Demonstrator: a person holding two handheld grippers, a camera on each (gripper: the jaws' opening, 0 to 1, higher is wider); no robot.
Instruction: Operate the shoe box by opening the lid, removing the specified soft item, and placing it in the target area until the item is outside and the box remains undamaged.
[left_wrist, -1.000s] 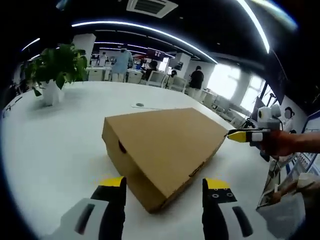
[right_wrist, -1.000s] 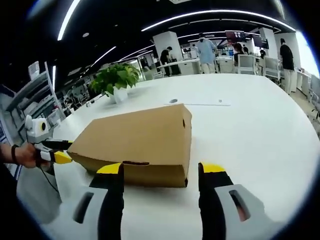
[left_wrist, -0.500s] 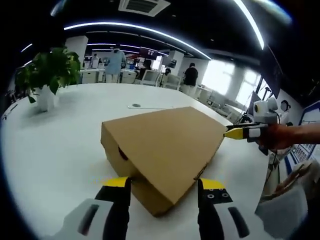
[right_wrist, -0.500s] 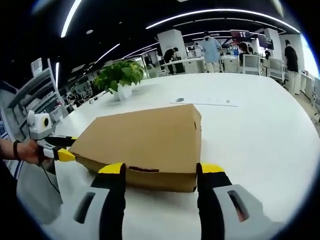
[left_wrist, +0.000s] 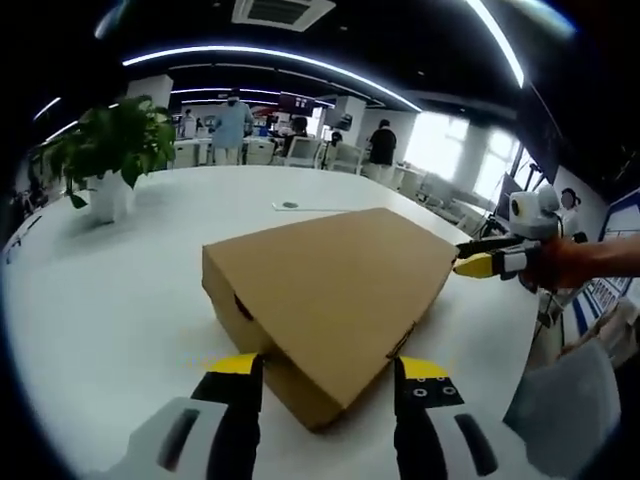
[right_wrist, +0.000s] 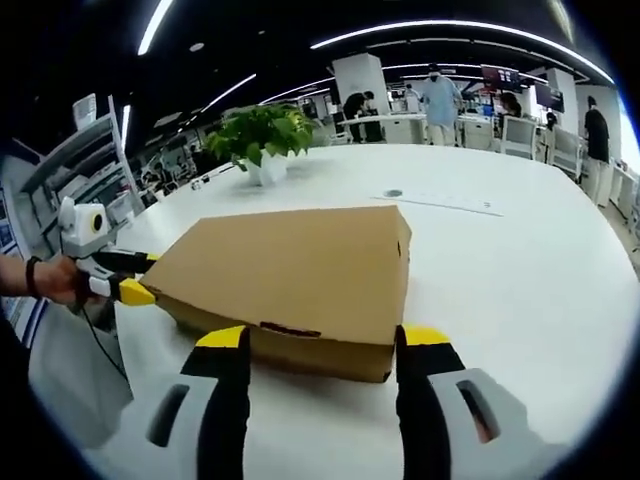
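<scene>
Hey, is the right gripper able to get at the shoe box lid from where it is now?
Probably yes: the right gripper is open with the shoe box edge between its jaws, nothing in between.

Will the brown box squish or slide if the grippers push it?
The shoe box is cardboard with crisp, straight edges, so it probably stays stiff under a gentle push. It sits flat on a smooth white table, so it will likely slide rather than tip. A hard pinch might dent the lid.

We see a plain brown shoe box (left_wrist: 335, 290) on a white table (left_wrist: 110, 290). Our grippers (left_wrist: 325, 372) have yellow tips, and the plant (right_wrist: 262, 132) is green in a white pot.
</scene>
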